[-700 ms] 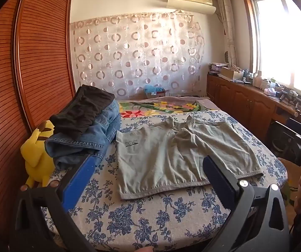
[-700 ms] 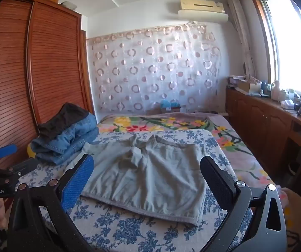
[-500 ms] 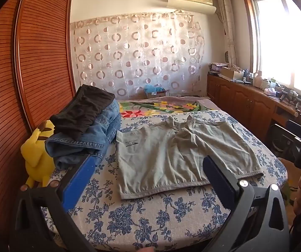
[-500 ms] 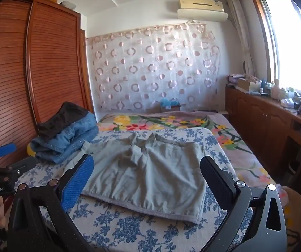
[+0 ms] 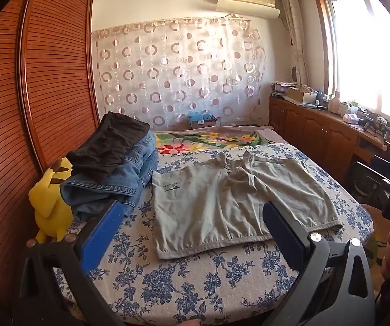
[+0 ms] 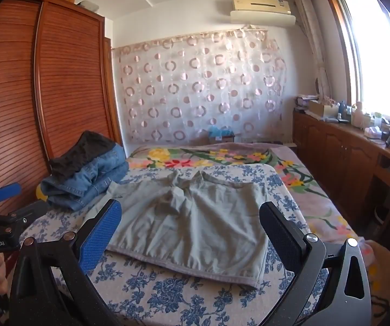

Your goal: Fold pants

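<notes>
Grey-green shorts [image 5: 230,201] lie flat, unfolded, at twelve o'clock; my left gripper [image 5: 192,233] and right gripper [image 6: 190,231] hover spread, empty.

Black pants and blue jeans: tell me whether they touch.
Touching. The left wrist view shows the black pants lying directly on top of the folded blue jeans, with no gap between them.

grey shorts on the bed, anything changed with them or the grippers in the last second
Nothing visibly changed. The grey shorts lie flat and unfolded on the bed, and the left gripper and right gripper hang open short of them, holding nothing.
</notes>
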Motion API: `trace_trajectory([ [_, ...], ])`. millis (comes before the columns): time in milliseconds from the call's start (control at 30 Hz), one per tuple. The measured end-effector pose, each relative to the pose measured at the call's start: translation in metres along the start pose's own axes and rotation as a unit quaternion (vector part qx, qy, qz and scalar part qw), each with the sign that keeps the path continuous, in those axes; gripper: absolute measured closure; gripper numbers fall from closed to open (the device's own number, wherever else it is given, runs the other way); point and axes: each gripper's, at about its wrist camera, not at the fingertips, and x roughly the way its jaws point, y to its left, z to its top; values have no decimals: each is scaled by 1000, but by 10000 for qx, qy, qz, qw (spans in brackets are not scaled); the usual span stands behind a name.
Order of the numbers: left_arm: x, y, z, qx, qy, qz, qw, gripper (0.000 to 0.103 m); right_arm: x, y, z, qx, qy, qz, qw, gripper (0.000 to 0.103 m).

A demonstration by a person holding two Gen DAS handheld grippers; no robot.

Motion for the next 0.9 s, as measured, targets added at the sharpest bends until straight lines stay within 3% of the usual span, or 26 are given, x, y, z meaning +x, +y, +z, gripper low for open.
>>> trace_trajectory([
  [900, -2, 0, 5, 31, -35, 19, 10000, 0, 1, 0, -2, 9, 13, -9, 10000, 0],
])
